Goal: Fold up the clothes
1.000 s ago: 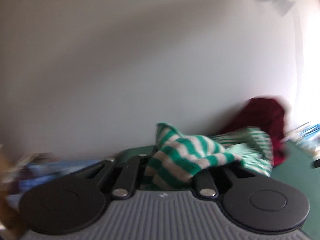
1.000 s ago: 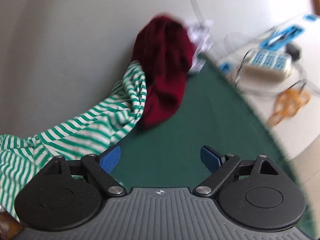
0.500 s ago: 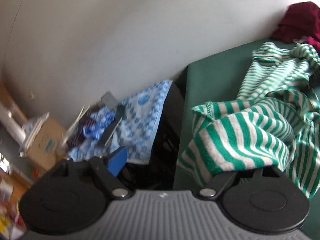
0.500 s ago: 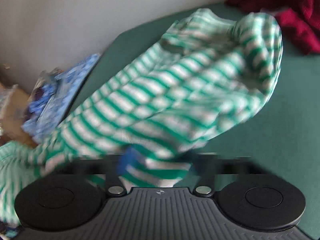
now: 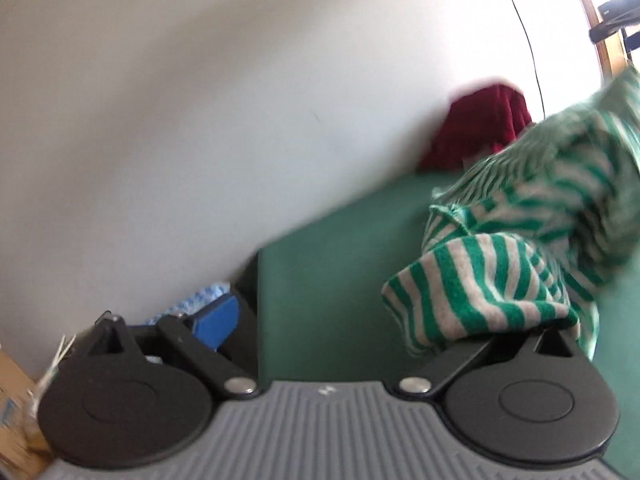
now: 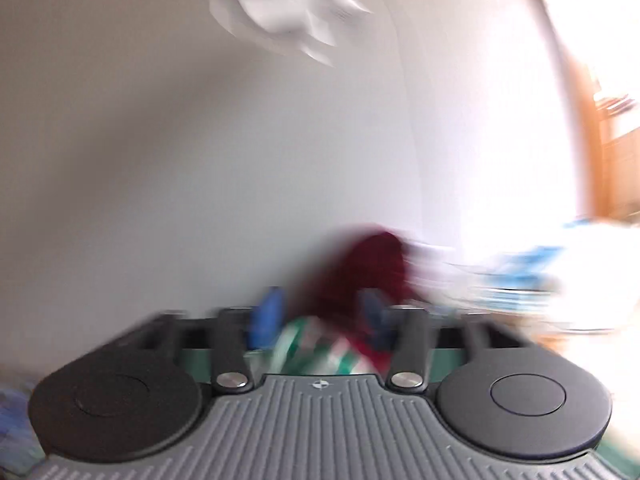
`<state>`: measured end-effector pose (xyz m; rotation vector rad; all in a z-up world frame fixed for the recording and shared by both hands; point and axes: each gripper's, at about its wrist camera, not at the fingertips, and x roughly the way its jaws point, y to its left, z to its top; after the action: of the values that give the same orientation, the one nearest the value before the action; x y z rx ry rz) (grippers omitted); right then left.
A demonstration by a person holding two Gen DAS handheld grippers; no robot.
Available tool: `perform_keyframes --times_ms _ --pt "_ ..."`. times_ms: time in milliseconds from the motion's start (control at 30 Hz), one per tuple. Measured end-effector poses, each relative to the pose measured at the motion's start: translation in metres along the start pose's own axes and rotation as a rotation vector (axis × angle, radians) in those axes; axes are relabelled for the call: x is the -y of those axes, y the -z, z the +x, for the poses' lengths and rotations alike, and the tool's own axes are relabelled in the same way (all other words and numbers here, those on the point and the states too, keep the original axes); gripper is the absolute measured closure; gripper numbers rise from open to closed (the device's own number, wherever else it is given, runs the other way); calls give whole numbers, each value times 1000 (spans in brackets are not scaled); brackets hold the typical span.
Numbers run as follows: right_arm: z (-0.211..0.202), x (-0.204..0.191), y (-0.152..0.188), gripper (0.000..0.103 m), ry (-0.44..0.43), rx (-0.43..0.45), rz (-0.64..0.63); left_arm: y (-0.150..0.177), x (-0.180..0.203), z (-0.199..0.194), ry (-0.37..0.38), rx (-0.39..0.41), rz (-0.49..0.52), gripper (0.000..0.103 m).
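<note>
A green-and-white striped garment (image 5: pixel 520 272) hangs bunched at the right of the left wrist view, above the green table (image 5: pixel 332 272). Part of it drapes over the right finger of my left gripper (image 5: pixel 360 320), whose jaws stand wide apart with the blue left pad (image 5: pixel 216 322) bare. In the blurred right wrist view, my right gripper (image 6: pixel 320 316) has striped cloth (image 6: pixel 312 344) between its narrowed fingers. A dark red garment (image 5: pixel 480 128) lies by the wall; it also shows in the right wrist view (image 6: pixel 368 268).
A white wall fills the background of both views. A blue patterned cloth (image 5: pixel 200 300) and a cardboard box (image 5: pixel 12 400) sit beyond the table's left edge. Blurred blue-and-white items (image 6: pixel 520 276) lie at the right by a bright window.
The right gripper has closed on the striped garment and swung upward toward the wall. The left gripper stays open; the garment has been pulled right and up across its right finger.
</note>
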<state>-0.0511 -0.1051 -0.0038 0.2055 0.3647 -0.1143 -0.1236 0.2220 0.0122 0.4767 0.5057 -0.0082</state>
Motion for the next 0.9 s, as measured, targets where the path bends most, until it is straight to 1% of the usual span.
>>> perform_keyframes --times_ms 33,67,100,133,167,200,267,300,333,367,400,433,467,500,533,600,667,700,767,800,833,867,900 --pt "3 5 13 32 24 -53 -26 4 5 3 28 -32 30 4" --pt "3 10 27 33 7 -113 -22 9 8 0 63 -48 50 4" --pt "2 15 41 33 -48 -188 -14 14 10 -7 94 -59 69 4" --pt "1 16 56 33 -136 -276 -13 19 12 -12 102 -74 82 4" --pt "1 13 74 33 -244 -372 -5 25 14 -18 105 -89 95 4" --pt "7 3 89 33 -349 -475 -1 29 16 -21 116 -114 88 4" --pt "8 -21 127 33 -501 -667 -25 36 18 -22 143 -167 58 4" --pt "10 -33 141 33 -530 -727 -66 36 24 -23 161 -180 43 4" --pt "14 -45 148 33 -511 -732 -125 34 30 -25 179 -190 29 4" --pt "17 -58 154 34 -485 -729 -185 34 40 -23 183 -187 20 4" --pt "26 -67 159 34 -453 -708 -224 33 51 -21 183 -181 11 4" --pt "33 -72 162 38 -431 -692 -231 31 61 -16 180 -189 -2 7" --pt "39 -73 161 65 -425 -699 -229 28 71 -9 176 -201 -17 32" --pt "43 -71 154 77 -424 -695 -227 24 79 2 172 -237 -40 54" --pt "47 -70 146 86 -424 -689 -224 19 87 13 168 -280 -65 91" --pt "47 -61 117 89 -447 -589 -179 -2 83 4 153 -231 -163 91" --pt "33 -49 74 93 -452 -416 -152 -25 76 -9 138 -167 -265 91" --pt "26 -42 52 94 -458 -344 -124 -40 67 -25 135 -101 -308 91" --pt "12 -27 10 94 -470 -206 -63 -63 57 -55 113 8 -330 91" --pt "6 -19 -5 94 -491 -158 -32 -75 52 -70 101 61 -338 90" --pt "1 -12 -20 94 -513 -114 -2 -83 47 -82 104 103 -351 86" --pt "-4 -4 -31 94 -526 -70 13 -88 44 -89 115 125 -369 77" --pt "-6 -1 -40 94 -528 -36 8 -92 42 -90 127 129 -391 73"
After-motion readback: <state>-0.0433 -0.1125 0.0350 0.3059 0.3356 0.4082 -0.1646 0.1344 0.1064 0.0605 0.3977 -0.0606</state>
